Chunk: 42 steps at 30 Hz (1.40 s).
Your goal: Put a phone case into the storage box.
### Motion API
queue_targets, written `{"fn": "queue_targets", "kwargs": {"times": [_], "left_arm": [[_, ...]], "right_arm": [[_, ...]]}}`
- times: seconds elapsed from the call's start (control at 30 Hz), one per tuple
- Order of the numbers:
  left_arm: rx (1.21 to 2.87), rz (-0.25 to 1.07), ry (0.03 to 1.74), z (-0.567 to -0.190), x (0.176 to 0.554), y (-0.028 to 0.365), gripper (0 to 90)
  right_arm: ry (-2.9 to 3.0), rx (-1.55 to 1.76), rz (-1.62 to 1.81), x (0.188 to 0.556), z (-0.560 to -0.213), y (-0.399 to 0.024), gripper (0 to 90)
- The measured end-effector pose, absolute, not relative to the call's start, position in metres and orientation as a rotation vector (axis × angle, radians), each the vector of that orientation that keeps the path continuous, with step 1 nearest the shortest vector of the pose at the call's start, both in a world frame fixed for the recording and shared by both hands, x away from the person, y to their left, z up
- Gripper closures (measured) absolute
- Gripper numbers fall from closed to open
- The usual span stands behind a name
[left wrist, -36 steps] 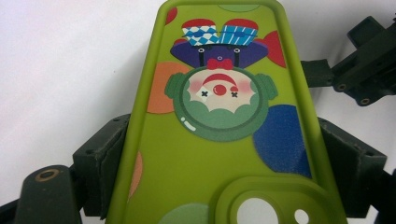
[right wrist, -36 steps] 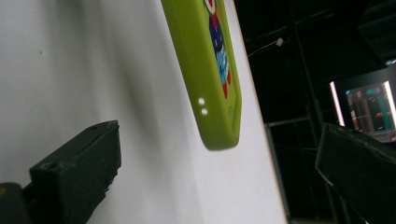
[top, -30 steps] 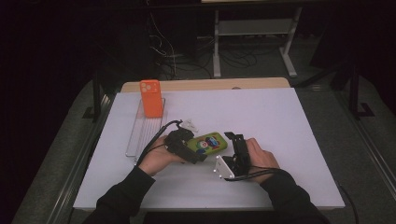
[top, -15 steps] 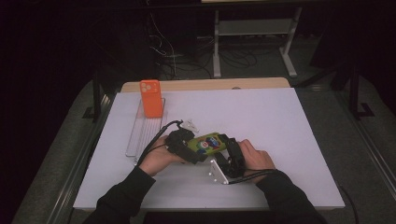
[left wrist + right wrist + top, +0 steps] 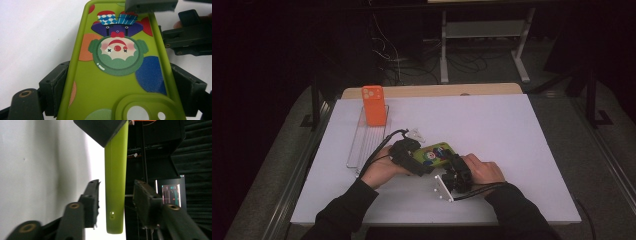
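A green phone case (image 5: pixel 438 153) with a clown print is held just above the white table. My left gripper (image 5: pixel 421 162) is shut on it, pads pressing both long sides (image 5: pixel 120 78). Seen edge-on, the case (image 5: pixel 115 182) stands between the jaws of my right gripper (image 5: pixel 116 195), with a narrow gap on each side. Those jaws have just been closing around the case's end. In the high view the right gripper (image 5: pixel 455 169) sits at the case's near right end. The right gripper's fingers (image 5: pixel 186 41) also reach in from the upper right of the left gripper view.
An orange phone case (image 5: pixel 373 105) stands upright at the far end of a wire rack (image 5: pixel 362 147) on the left. A small clear piece (image 5: pixel 416 134) lies beyond the left hand. The white table (image 5: pixel 512 130) stretches right. A lit screen (image 5: pixel 171 192) glows in the dark background.
The right gripper has shifted slightly left toward the case's end and tilted. The left hand and the green case have stayed in place.
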State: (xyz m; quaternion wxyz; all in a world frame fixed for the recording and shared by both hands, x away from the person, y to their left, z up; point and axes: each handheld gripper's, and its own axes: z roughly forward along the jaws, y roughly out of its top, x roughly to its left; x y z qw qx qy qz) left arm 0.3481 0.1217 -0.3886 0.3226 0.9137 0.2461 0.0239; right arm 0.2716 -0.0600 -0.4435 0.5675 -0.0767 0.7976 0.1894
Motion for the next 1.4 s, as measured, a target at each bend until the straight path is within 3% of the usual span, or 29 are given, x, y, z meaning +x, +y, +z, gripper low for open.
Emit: {"fn": "queue_targets", "kwargs": {"times": [0.17,0.23,0.4,0.7,1.4], "left_arm": [[2.392,0.059,0.649,-0.388,0.348,0.122,14.8],[2.391,0.056,0.647,-0.388,0.349,0.122,14.8],[2.359,0.08,0.648,-0.389,0.346,0.123,13.2],[2.326,0.079,0.64,-0.385,0.347,0.128,0.4],[2.321,0.109,0.626,-0.384,0.353,0.142,0.0]], "right_arm": [[1.892,-0.192,0.44,0.27,-0.442,-0.06,72.7],[1.895,-0.199,0.438,0.27,-0.442,-0.06,74.4],[1.89,-0.208,0.431,0.269,-0.443,-0.059,75.4],[1.887,-0.168,0.431,0.271,-0.441,-0.063,75.5],[1.977,0.041,0.469,0.288,-0.435,-0.088,75.5]]}}
